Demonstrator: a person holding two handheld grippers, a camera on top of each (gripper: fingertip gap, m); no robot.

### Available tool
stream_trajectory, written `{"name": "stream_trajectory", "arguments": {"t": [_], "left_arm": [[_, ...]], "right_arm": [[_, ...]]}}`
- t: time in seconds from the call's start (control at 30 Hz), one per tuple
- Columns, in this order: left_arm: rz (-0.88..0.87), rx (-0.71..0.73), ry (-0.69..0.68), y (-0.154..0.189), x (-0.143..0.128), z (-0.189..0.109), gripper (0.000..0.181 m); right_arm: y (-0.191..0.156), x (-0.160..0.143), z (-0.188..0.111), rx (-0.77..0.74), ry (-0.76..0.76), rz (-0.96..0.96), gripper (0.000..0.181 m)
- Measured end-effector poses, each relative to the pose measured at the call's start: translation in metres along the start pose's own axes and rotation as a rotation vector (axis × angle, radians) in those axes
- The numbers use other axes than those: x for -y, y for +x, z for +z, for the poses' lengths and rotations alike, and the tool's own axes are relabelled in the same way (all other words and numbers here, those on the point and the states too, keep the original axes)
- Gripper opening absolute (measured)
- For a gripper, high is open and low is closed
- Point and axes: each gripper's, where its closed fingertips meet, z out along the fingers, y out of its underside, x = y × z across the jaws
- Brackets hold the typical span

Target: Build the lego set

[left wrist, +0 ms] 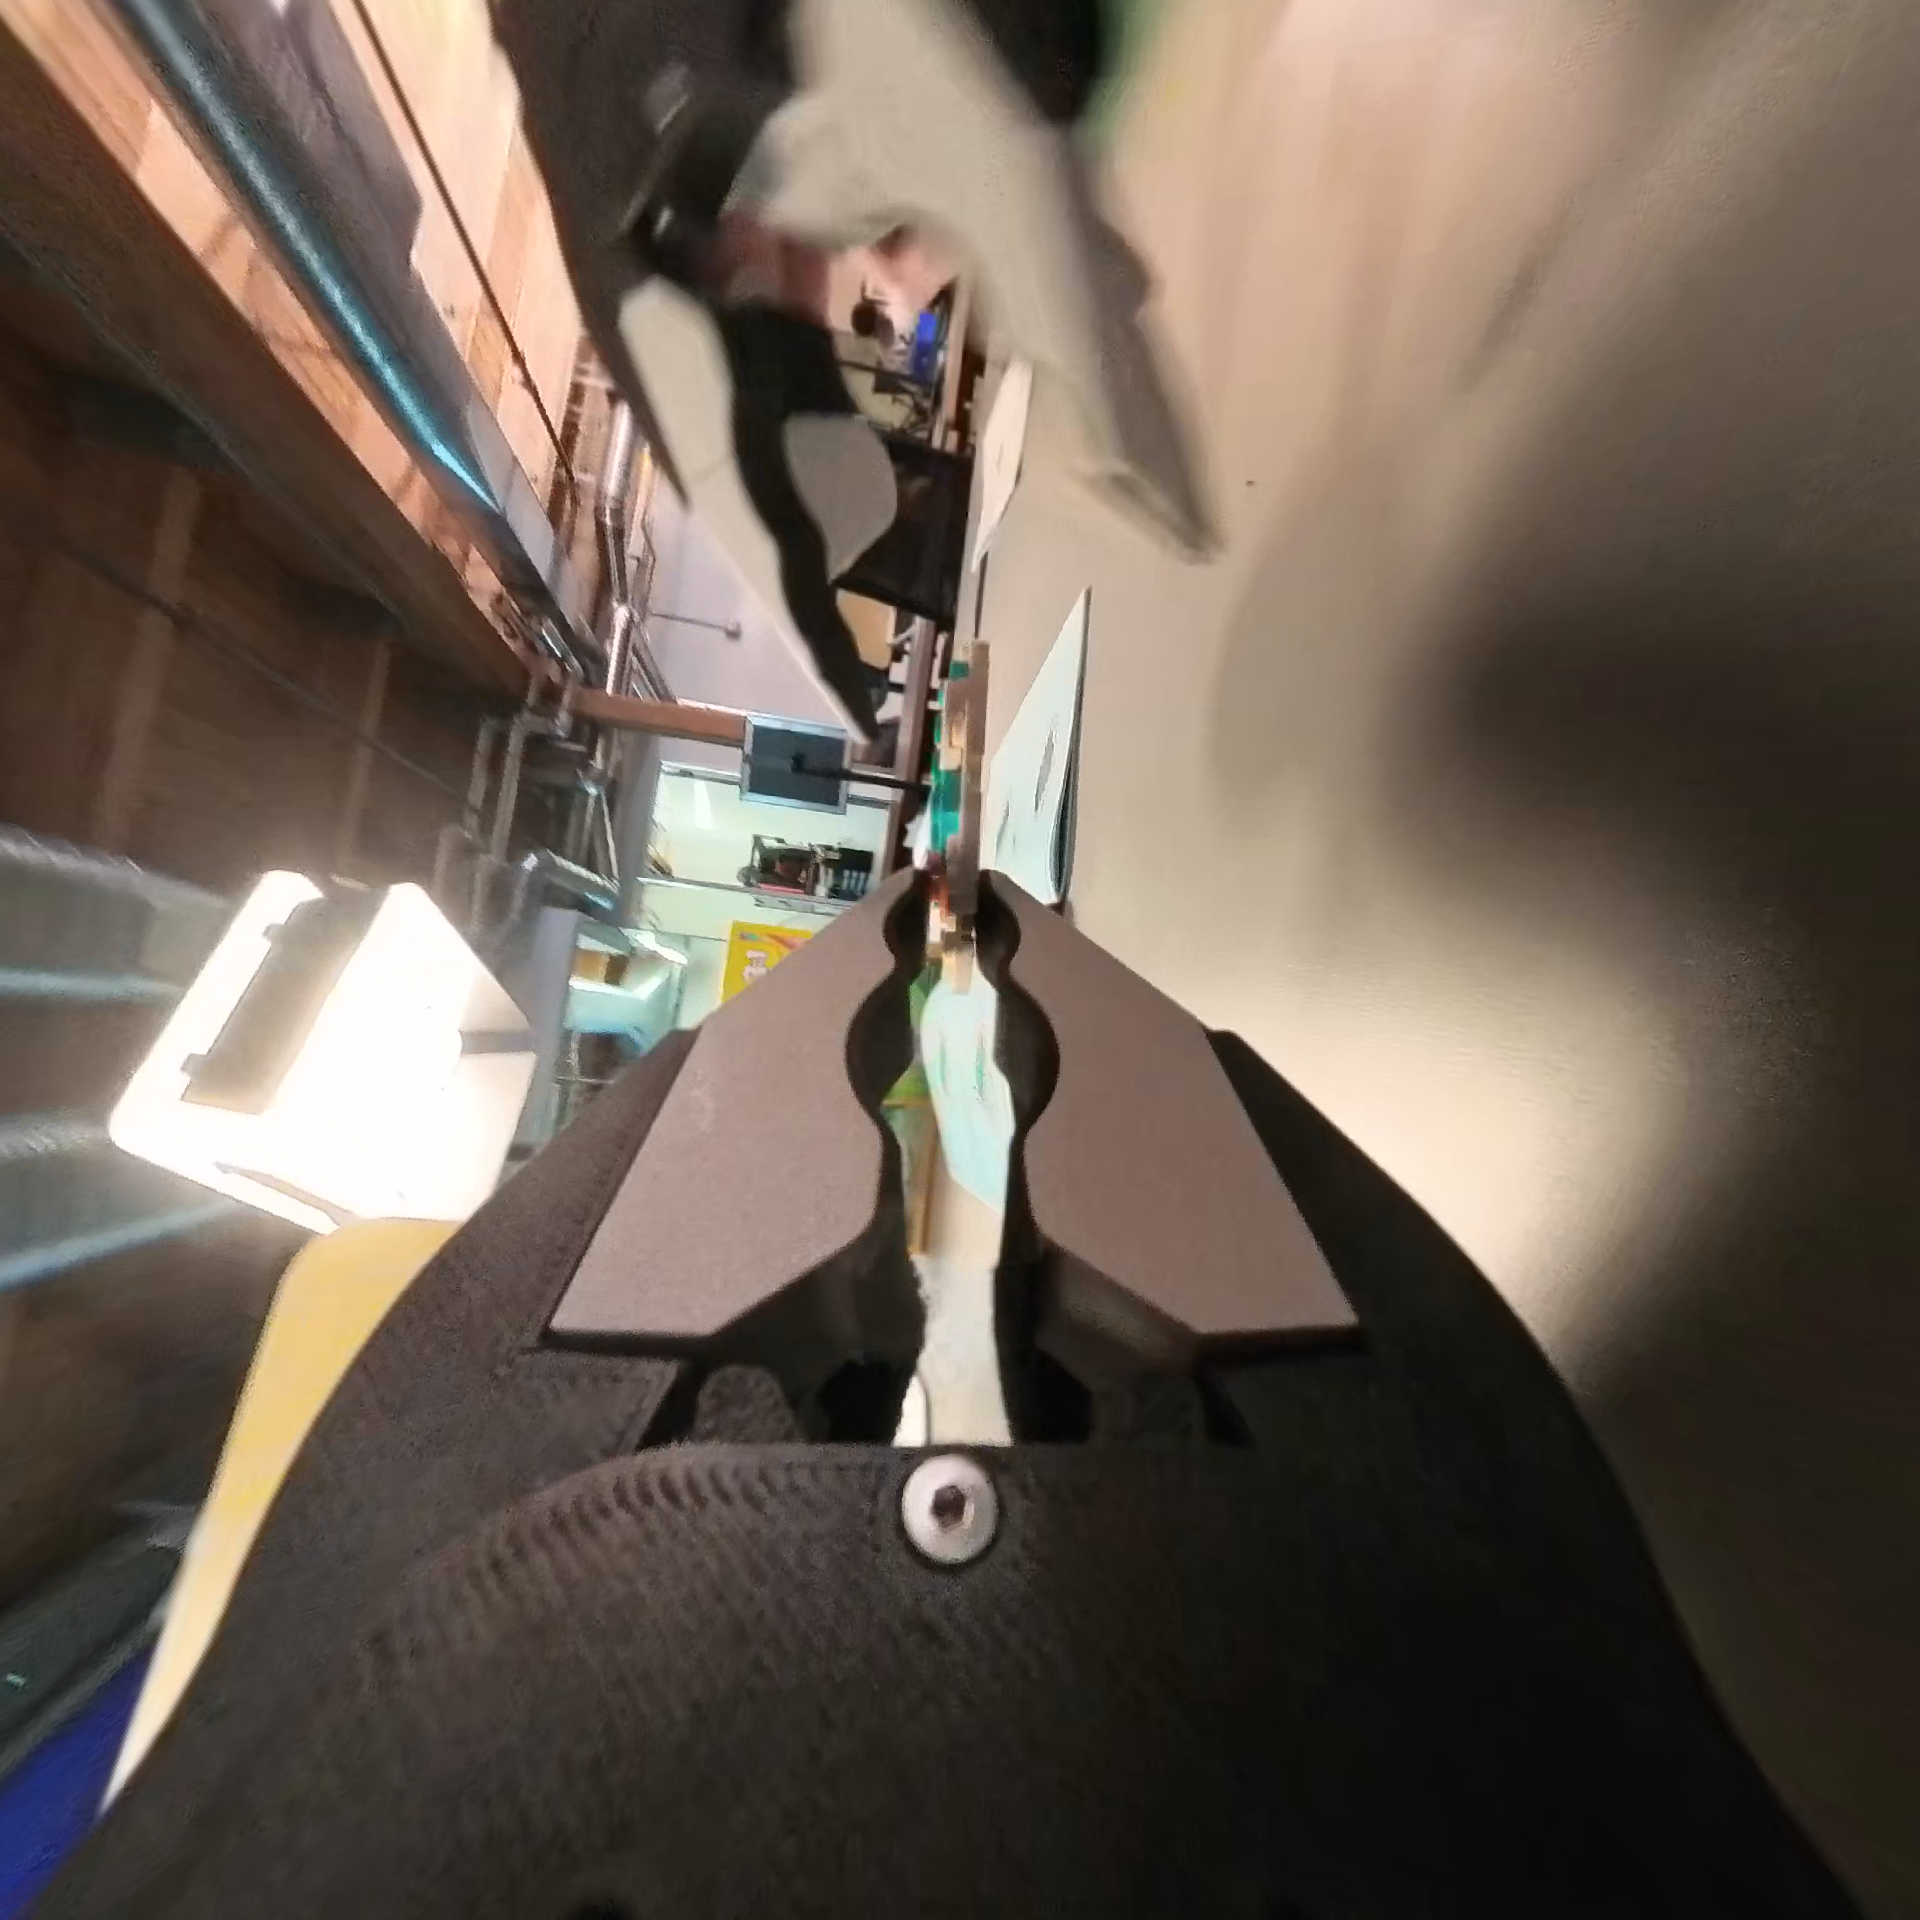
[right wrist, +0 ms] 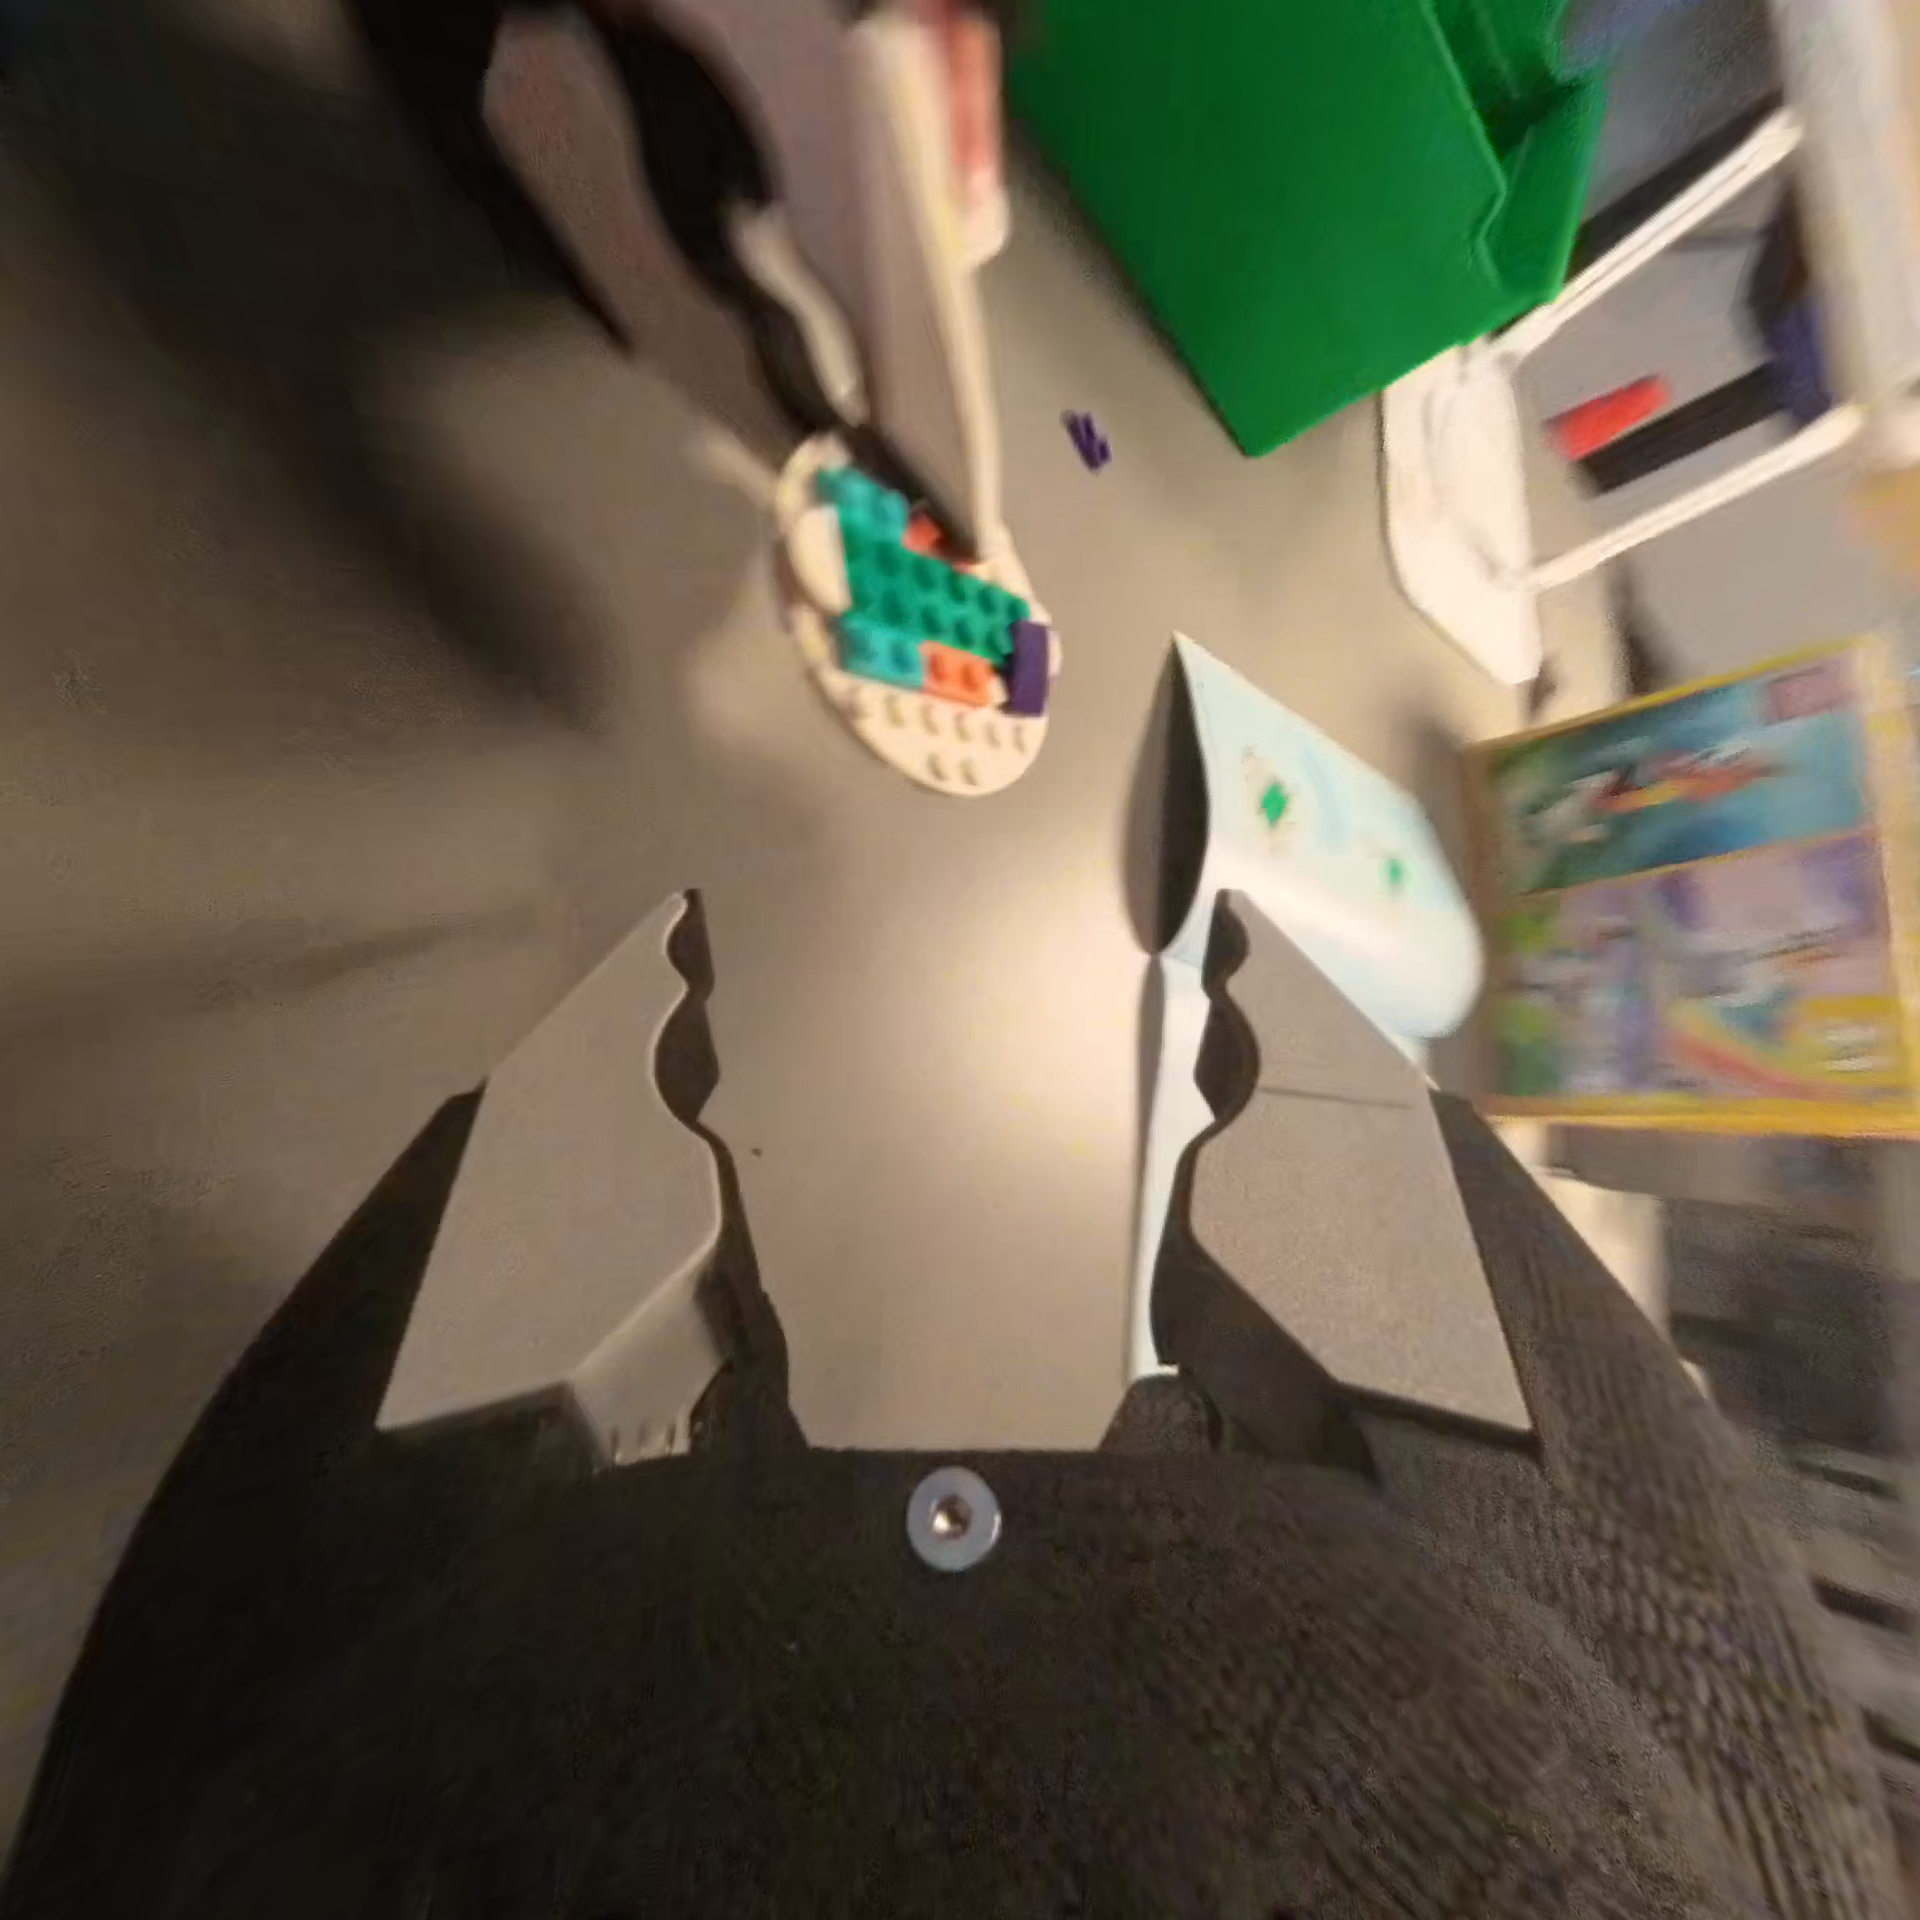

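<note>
The Lego build [right wrist: 914, 634] is a white round plate carrying teal, orange and purple bricks. My left gripper [right wrist: 909, 488] is shut on its far edge and holds it over the grey table. In the left wrist view the plate [left wrist: 971, 748] shows edge-on, pinched between the shut tips of my left gripper [left wrist: 951, 899]. My right gripper [right wrist: 961, 904] is open and empty, a short way in front of the build and apart from it. It appears as a blur in the left wrist view [left wrist: 935, 260]. A small loose purple piece [right wrist: 1086, 442] lies on the table beyond the build.
A green bin [right wrist: 1299, 187] stands at the back right. An open instruction booklet [right wrist: 1320, 831] lies just right of my right gripper, with the colourful set box [right wrist: 1683, 894] beyond it. A white bag [right wrist: 1455, 520] and a white rack [right wrist: 1683, 343] are at the far right. The tips of one gripper are about 5 centimetres away from the tips of the other.
</note>
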Motion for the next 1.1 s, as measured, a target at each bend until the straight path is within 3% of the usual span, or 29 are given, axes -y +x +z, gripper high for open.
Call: {"name": "stream_trajectory", "arguments": {"t": [0.1,0.2,0.6,0.7,1.1], "left_arm": [[-0.029,0.000,-0.003,-0.002,-0.002,0.000,0.007],[-0.027,-0.004,0.000,-0.001,-0.001,0.000,0.007],[-0.037,-0.002,0.013,-0.001,0.000,-0.002,0.006],[-0.009,-0.018,0.022,0.003,0.003,-0.002,0.007],[0.016,-0.073,0.039,0.015,0.007,-0.002,0.007]], "right_arm": [[-0.004,0.002,0.010,-0.194,-0.087,-0.287,0.089],[-0.002,0.013,0.019,-0.309,-0.116,-0.429,0.077],[0.010,0.029,0.032,-0.429,-0.119,-0.536,0.033],[0.013,0.032,0.029,-0.446,-0.100,-0.533,0.011],[0.005,0.026,0.030,-0.380,-0.137,-0.551,0.008]]}}
